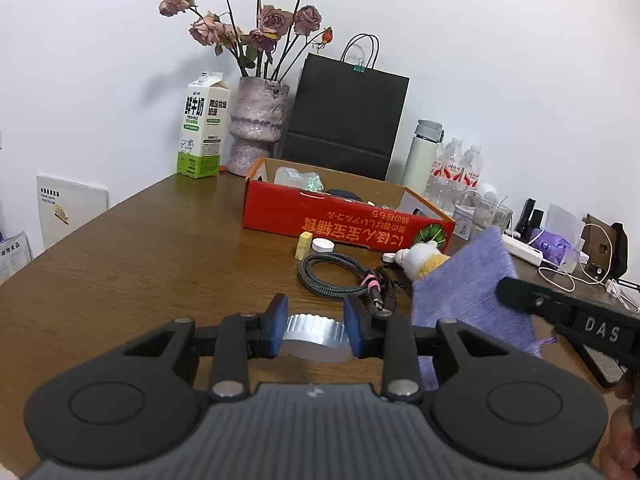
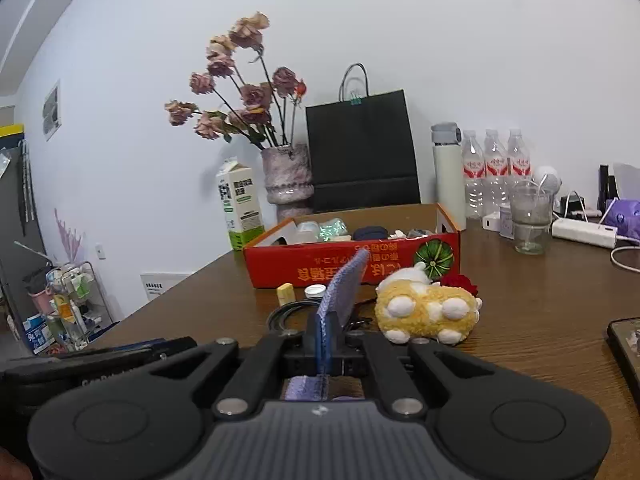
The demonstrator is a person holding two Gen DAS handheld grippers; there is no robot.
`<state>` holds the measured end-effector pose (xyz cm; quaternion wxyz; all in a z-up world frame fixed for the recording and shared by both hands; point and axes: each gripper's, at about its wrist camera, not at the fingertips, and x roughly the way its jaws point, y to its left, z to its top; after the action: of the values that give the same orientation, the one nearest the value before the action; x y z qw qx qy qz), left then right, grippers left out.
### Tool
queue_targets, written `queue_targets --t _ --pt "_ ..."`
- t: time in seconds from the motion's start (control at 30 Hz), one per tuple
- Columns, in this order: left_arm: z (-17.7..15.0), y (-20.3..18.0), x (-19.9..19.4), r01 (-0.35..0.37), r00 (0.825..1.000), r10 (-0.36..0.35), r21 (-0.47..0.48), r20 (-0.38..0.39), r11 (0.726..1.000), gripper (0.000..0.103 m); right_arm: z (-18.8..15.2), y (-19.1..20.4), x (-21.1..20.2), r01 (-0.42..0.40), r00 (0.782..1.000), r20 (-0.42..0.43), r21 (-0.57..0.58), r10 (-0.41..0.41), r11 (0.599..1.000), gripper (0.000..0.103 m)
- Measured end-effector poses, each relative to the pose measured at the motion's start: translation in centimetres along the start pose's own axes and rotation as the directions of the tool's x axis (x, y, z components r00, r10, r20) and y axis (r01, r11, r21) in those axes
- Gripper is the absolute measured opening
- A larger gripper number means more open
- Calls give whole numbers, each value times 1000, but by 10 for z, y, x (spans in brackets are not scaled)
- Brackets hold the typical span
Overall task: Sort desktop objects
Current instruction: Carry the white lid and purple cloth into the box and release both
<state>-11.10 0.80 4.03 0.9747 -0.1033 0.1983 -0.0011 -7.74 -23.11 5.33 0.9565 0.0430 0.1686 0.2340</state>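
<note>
Silver knurled disc (image 1: 316, 338) is pinched between the left gripper (image 1: 317, 330) fingers: rigid, probably heavy, slick-faced, so best gripped on its ridged rim. Floppy purple pouch (image 2: 340, 292) is clamped edge-on in the closed right gripper (image 2: 325, 354).

I read "DAS" on the black gripper body (image 1: 600, 334) at my three o'clock, and "鲜牛奶" on the milk carton (image 1: 202, 126) at eleven o'clock; the red box's (image 1: 340, 222) print is upside down.
</note>
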Motion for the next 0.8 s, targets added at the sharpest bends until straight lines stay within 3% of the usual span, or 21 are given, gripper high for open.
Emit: queue_targets --t 0.17,0.37,0.6,0.8 --pt "-2 -3 2 -9 1000 9 15 -6 1000 31 -3 -9 -10 51 999 1 19 -51 999 1" --pt "20 -11 3 9 998 -12 38 58 999 31 11 -17 -16 45 998 46 21 -46 999 1" --pt "72 -20 35 48 988 -58 69 146 996 31 57 -26 12 18 991 131 17 -20 1000 1" --pt "141 -27 99 72 979 -85 77 184 994 31 123 -52 72 38 982 182 13 -40 999 1"
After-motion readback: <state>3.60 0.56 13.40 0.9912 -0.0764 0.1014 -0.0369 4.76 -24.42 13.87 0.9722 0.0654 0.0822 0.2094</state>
